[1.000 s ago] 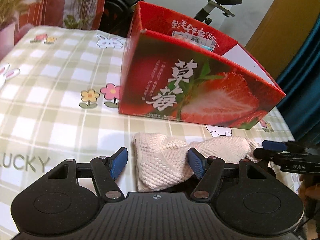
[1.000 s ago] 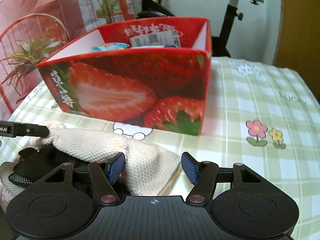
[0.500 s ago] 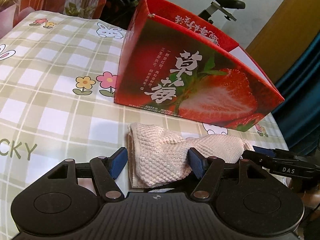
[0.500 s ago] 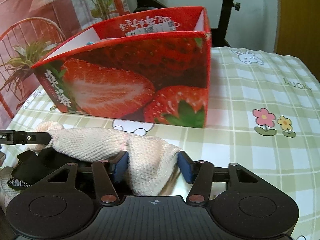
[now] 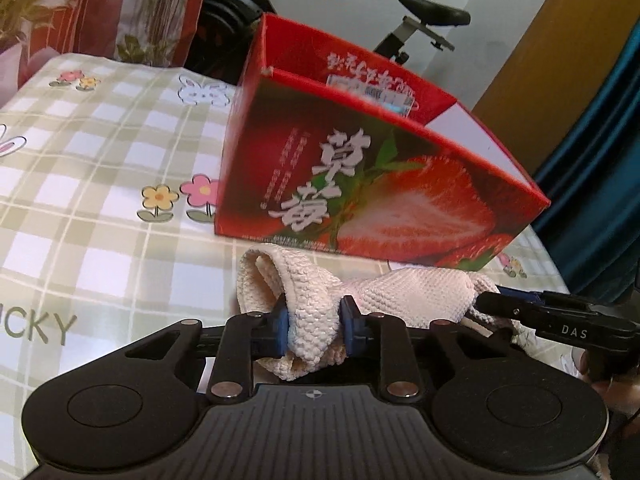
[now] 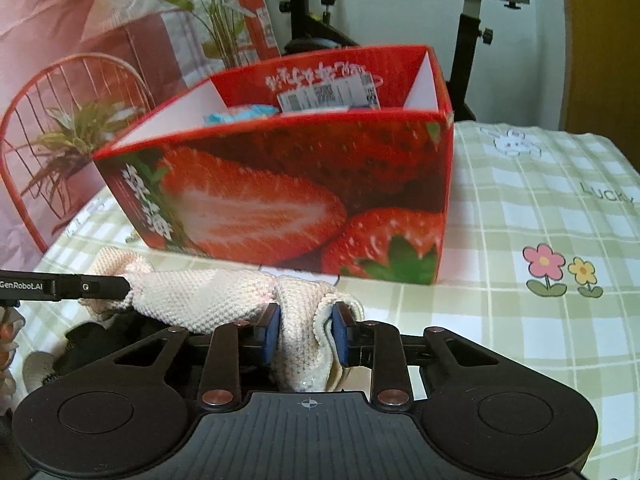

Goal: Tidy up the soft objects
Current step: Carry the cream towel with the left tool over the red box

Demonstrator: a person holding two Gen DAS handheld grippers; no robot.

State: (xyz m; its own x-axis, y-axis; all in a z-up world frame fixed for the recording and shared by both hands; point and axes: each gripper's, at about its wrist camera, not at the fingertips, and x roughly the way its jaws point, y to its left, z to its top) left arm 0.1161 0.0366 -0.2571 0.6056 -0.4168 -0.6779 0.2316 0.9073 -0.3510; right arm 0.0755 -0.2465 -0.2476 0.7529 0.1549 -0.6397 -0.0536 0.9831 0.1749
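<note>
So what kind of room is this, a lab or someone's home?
Most likely a home: a black exercise bike stands behind the table with its green checked, flower-printed tablecloth, beside a leafy potted plant and a red wire chair.

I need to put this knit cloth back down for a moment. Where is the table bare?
Bare tablecloth lies right of the strawberry box, around the flower print. It is crowded near the dark items beside the knit cloth.

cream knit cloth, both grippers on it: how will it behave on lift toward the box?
Likely floppy: the knit cloth bunches between the left gripper jaws and the right gripper jaws. Its middle probably sags. Coarse weave should resist slipping.
</note>
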